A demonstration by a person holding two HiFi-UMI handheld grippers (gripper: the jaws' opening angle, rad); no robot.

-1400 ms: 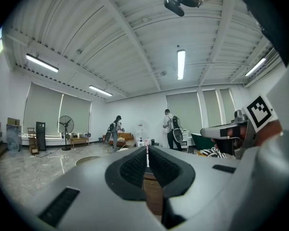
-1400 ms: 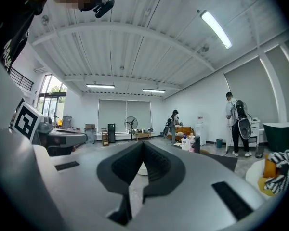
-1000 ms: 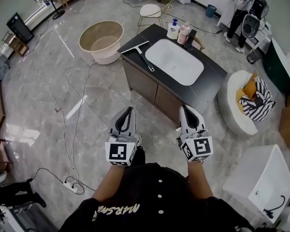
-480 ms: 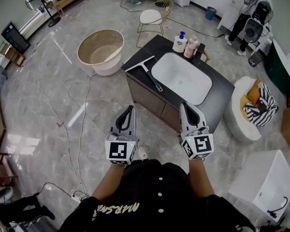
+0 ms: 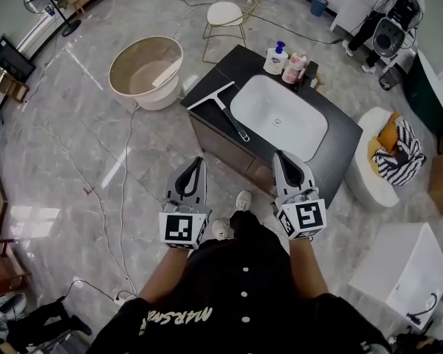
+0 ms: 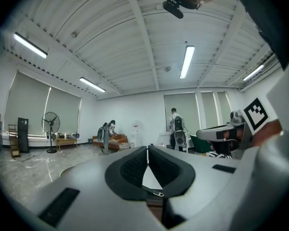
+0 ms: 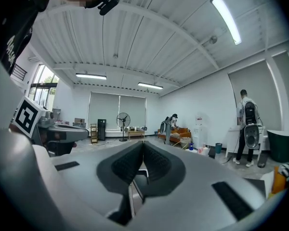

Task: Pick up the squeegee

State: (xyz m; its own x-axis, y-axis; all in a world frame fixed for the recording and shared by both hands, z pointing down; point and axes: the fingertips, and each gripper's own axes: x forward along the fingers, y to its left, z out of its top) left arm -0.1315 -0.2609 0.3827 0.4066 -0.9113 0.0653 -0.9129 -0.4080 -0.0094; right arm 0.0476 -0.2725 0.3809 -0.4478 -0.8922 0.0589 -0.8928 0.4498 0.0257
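The squeegee point(image 5: 223, 108) lies on the black countertop point(image 5: 332, 157) of a vanity, left of the white sink point(image 5: 278, 116), its blade toward the far left corner and its dark handle pointing toward me. My left gripper point(image 5: 198, 162) and right gripper point(image 5: 281, 156) are held level side by side in front of my chest, short of the vanity's front edge. Both are shut with nothing between the jaws. In the left gripper view the left gripper point(image 6: 147, 148) has its pads together, and in the right gripper view so does the right gripper point(image 7: 142, 143).
A round beige tub point(image 5: 145, 68) stands on the floor left of the vanity, a stool point(image 5: 227, 15) behind it. Bottles point(image 5: 278, 57) stand at the sink's back. A cable point(image 5: 125, 168) runs over the marble floor. A white round seat point(image 5: 369, 177) and a white box point(image 5: 399, 271) are at right.
The vanity with the squeegee has come nearer to me in the head view. Both grippers keep the same shut, side-by-side pose.
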